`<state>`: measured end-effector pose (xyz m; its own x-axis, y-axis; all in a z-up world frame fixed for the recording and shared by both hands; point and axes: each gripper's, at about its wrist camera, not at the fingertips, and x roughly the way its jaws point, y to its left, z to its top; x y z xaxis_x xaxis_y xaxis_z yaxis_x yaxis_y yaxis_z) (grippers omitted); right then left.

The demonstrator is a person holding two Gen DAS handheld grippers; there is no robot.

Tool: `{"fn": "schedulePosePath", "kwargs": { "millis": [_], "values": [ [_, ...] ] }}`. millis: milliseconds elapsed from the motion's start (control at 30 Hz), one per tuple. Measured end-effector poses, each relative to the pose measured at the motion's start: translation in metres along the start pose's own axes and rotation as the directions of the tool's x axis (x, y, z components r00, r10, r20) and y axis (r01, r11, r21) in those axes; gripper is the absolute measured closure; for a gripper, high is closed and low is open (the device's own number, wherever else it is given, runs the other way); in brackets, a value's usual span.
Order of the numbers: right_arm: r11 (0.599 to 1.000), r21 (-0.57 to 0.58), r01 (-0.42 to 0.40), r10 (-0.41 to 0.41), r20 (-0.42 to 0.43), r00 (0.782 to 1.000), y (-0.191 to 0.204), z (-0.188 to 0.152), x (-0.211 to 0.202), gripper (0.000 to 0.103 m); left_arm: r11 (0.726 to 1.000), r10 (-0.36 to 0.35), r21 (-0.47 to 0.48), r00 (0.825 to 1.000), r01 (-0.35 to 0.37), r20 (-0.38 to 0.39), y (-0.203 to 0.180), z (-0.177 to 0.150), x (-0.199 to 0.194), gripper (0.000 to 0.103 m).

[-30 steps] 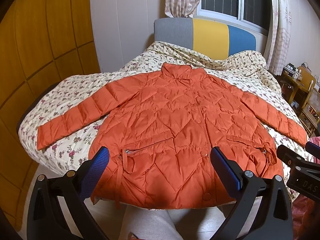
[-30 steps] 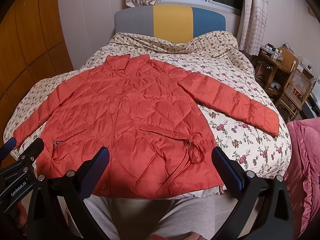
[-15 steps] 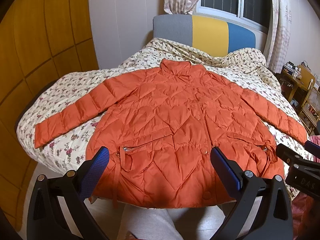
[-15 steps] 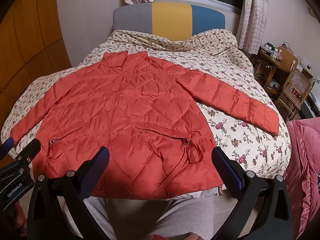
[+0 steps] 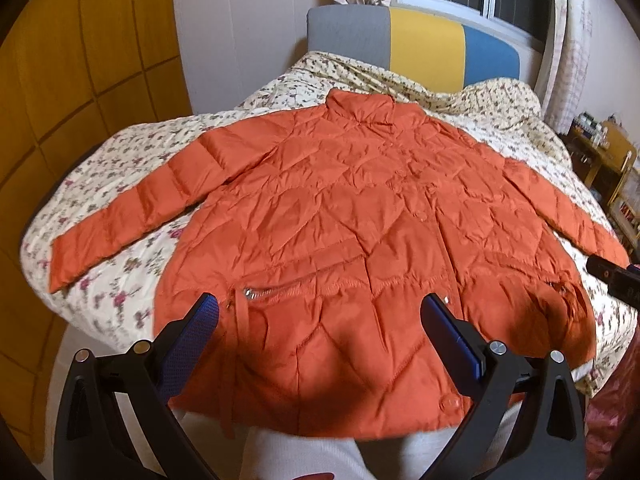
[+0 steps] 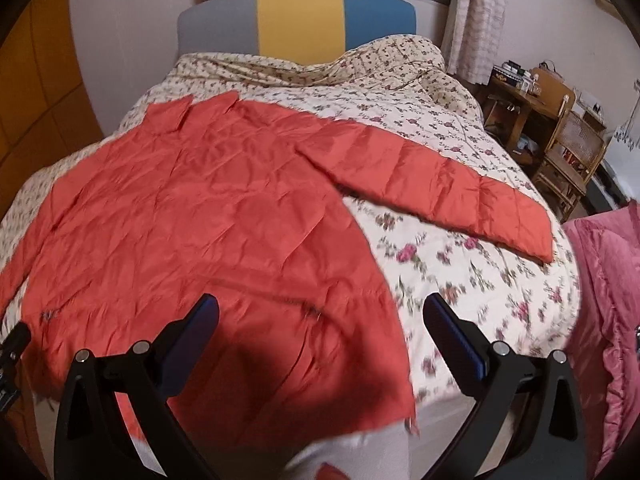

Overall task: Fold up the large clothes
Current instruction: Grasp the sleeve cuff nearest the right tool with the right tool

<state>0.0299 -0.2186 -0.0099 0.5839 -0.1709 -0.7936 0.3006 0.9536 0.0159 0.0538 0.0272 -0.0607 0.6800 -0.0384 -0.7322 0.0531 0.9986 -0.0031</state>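
An orange quilted jacket lies flat, front up, on the floral bedspread, both sleeves spread out to the sides. Its hem hangs over the near edge of the bed. My left gripper hovers open above the lower hem, near the zip pocket, with nothing between its fingers. In the right wrist view the jacket fills the left half, and its right sleeve stretches toward the bed's right edge. My right gripper stands open above the jacket's lower right corner, holding nothing.
A grey, yellow and blue headboard stands at the far end under a window. A wooden wardrobe lines the left wall. A desk and wooden chair stand at the right, with a pink quilt near the bed's corner. A person's grey-clad legs show below.
Both grippers have moved forward and closer over the jacket's hem. The right view has swung right, now showing more bedspread and the right sleeve. Both stay open.
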Motion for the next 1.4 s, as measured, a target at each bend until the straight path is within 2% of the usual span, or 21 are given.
{"fn": "schedulePosePath", "kwargs": {
  "millis": [100, 133, 200, 300, 433, 567, 633, 700, 733, 967, 1033, 1133, 1300, 1400],
  "values": [
    [0.976, 0.104, -0.190, 0.188, 0.024, 0.982, -0.030, 0.012, 0.026, 0.002, 0.999, 0.042, -0.013, 0.999, -0.042, -0.021, 0.010, 0.007, 0.024, 0.003],
    [0.969, 0.137, -0.207, 0.207, 0.017, 0.978, -0.037, 0.014, 0.033, 0.002, 0.999, 0.049, -0.016, 0.998, -0.049, -0.036, 0.014, 0.010, 0.032, 0.003],
    [0.956, 0.221, -0.190, 0.201, -0.024, 0.979, -0.057, 0.019, 0.058, 0.002, 0.998, 0.039, -0.039, 0.998, -0.041, -0.054, 0.023, 0.014, 0.049, 0.003],
    [0.950, 0.275, -0.145, 0.172, -0.076, 0.982, -0.075, 0.024, 0.086, 0.002, 0.995, 0.064, -0.069, 0.994, -0.069, -0.084, 0.037, 0.023, 0.076, 0.003],
    [0.912, 0.389, -0.130, 0.148, -0.018, 0.989, -0.110, 0.031, 0.109, 0.002, 0.990, 0.097, -0.094, 0.992, -0.105, -0.085, 0.050, 0.037, 0.102, 0.003],
    [0.815, 0.557, -0.158, 0.171, 0.029, 0.985, -0.150, 0.035, 0.134, 0.007, 0.984, 0.122, -0.124, 0.991, -0.128, -0.054, 0.061, 0.055, 0.125, 0.003],
    [0.736, 0.654, -0.174, 0.186, 0.052, 0.981, -0.171, 0.030, 0.145, 0.015, 0.980, 0.139, -0.139, 0.989, -0.145, -0.052, 0.066, 0.062, 0.136, 0.003],
    [0.674, 0.712, -0.194, 0.192, 0.085, 0.978, -0.187, 0.027, 0.152, 0.022, 0.978, 0.145, -0.143, 0.988, -0.151, -0.051, 0.070, 0.069, 0.147, 0.003],
    [0.646, 0.735, -0.204, 0.179, 0.113, 0.977, -0.195, 0.027, 0.153, 0.026, 0.977, 0.155, -0.138, 0.986, -0.162, -0.056, 0.071, 0.070, 0.152, 0.003],
    [0.539, 0.820, -0.194, 0.089, 0.173, 0.981, -0.231, 0.030, 0.153, 0.034, 0.960, 0.258, -0.095, 0.965, -0.262, -0.050, 0.083, 0.069, 0.180, 0.003],
    [0.519, 0.836, -0.179, 0.057, 0.176, 0.983, -0.239, 0.035, 0.154, 0.034, 0.965, 0.245, -0.092, 0.969, -0.247, -0.032, 0.084, 0.062, 0.183, 0.003],
    [0.516, 0.840, -0.167, 0.020, 0.183, 0.983, -0.249, 0.034, 0.154, 0.034, 0.968, 0.229, -0.103, 0.973, -0.230, -0.022, 0.087, 0.058, 0.184, 0.003],
    [0.482, 0.857, -0.182, -0.031, 0.224, 0.974, -0.260, 0.026, 0.151, 0.034, 0.975, 0.134, -0.172, 0.989, -0.143, -0.060, 0.104, 0.056, 0.193, 0.003],
    [0.435, 0.882, -0.183, -0.061, 0.232, 0.971, -0.269, 0.025, 0.151, 0.039, 0.974, 0.095, -0.200, 0.993, -0.107, -0.068, 0.109, 0.055, 0.196, 0.003]
  ]
}}
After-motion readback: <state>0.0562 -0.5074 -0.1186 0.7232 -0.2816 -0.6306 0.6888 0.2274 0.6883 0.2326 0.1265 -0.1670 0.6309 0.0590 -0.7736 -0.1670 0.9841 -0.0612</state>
